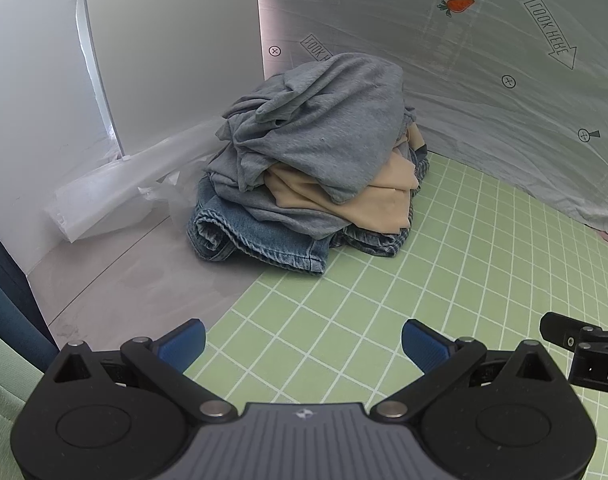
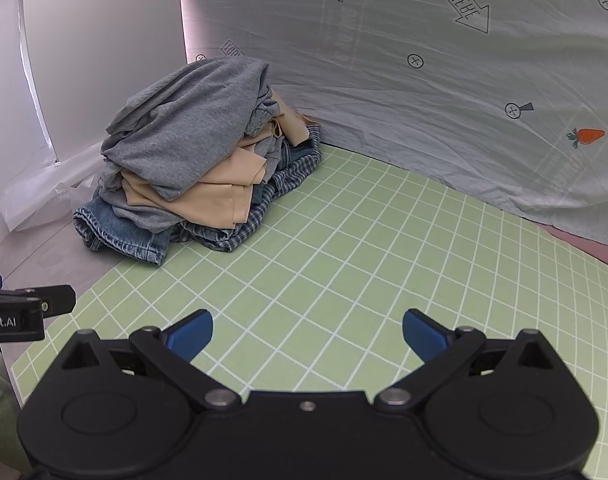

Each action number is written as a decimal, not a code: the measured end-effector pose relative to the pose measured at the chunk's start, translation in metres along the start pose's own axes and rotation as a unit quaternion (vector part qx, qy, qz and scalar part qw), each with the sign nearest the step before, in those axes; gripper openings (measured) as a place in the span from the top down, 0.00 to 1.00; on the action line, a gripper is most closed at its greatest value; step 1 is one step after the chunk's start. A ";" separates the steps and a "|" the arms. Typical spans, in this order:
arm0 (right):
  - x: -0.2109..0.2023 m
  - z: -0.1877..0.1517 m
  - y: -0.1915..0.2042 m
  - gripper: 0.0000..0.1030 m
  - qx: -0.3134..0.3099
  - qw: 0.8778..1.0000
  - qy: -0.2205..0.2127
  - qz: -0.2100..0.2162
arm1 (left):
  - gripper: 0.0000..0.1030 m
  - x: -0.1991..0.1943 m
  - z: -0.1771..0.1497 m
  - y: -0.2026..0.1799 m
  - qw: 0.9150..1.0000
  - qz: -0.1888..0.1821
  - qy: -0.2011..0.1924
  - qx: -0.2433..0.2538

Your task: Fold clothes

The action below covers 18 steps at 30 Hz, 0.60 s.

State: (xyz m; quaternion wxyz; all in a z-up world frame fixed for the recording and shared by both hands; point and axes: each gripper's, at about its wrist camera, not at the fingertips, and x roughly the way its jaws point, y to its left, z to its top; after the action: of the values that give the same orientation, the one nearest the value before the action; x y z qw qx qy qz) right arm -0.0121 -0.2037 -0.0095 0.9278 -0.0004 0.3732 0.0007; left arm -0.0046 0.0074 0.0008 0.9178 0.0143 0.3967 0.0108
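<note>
L to R: crumpled plastic sheet (image 1: 104,196) lies by the white wall, then the clothes pile (image 1: 315,160) in the back corner w/ grey top (image 1: 327,120) uppermost, beige piece (image 1: 383,200) under it, denim jeans (image 1: 260,236) at the bottom, partly on the green grid mat (image 1: 383,300).

Left gripper (image 1: 303,343) and right gripper (image 2: 307,332) both have fingers spread wide, holding nothing, well short of the pile. Pile sits ahead of the left gripper, ahead-left of the right, so the left looks nearer, prob. first to take the grey top.
</note>
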 end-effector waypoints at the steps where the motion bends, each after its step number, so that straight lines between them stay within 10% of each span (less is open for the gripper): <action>1: 0.000 0.000 0.000 0.01 0.000 1.000 0.000 0.000 | 0.00 0.000 0.000 0.000 1.000 0.000 0.001 0.000; 18: 0.002 -0.003 0.002 0.01 0.003 1.000 0.002 -0.002 | 0.00 0.003 0.003 0.000 1.000 -0.004 0.008 0.006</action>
State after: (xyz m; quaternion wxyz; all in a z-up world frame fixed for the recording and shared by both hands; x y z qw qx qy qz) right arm -0.0123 -0.2018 -0.0129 0.9272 0.0020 0.3746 -0.0021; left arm -0.0004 0.0073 0.0010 0.9145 0.0181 0.4042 0.0048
